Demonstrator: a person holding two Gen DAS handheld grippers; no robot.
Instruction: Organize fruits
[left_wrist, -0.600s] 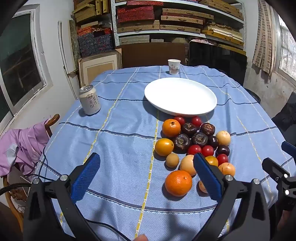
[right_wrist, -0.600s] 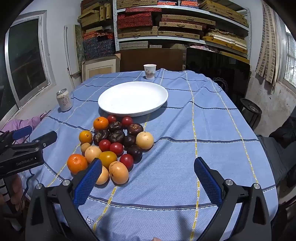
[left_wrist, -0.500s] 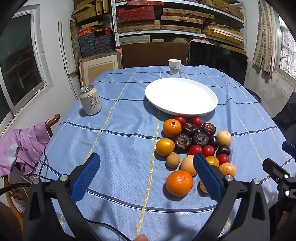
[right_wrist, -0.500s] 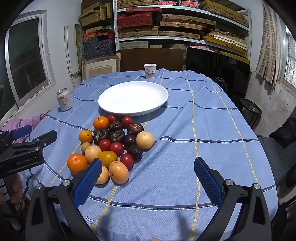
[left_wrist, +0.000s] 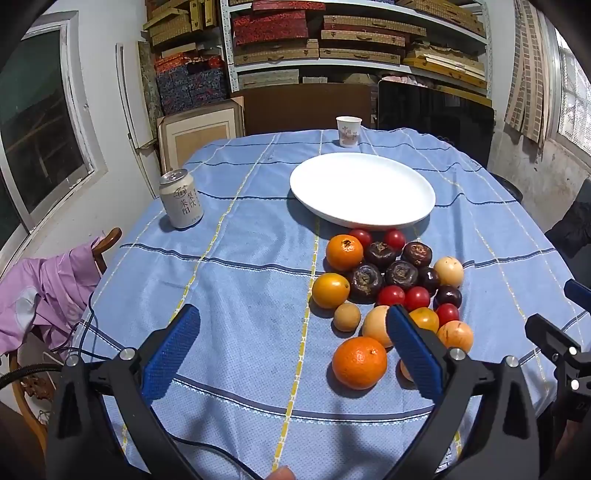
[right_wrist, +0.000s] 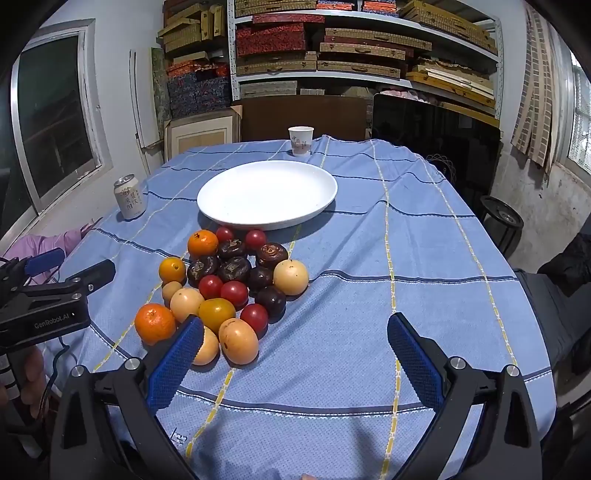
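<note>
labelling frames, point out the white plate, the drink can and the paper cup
white plate (left_wrist: 413, 221), left wrist view, near rim
drink can (left_wrist: 181, 205), left wrist view, side label
paper cup (right_wrist: 300, 142), right wrist view, side wall

Left wrist view: the left hand-held gripper (left_wrist: 293, 352) has its right finger (left_wrist: 413, 354) covering part of the pale fruit (left_wrist: 375, 325) and most of a small fruit (left_wrist: 405, 369) under it. Right hand-held gripper (left_wrist: 561, 347) is cut off by the right edge. Can print (left_wrist: 181, 203) is too small to read.

Right wrist view: the right hand-held gripper (right_wrist: 295, 354) has its left finger (right_wrist: 177, 360) hiding half of a pale fruit (right_wrist: 207, 349). Near edge of the surface (right_wrist: 332, 387) is behind both gripper frames. Cup print (right_wrist: 300, 142) is illegible.
</note>
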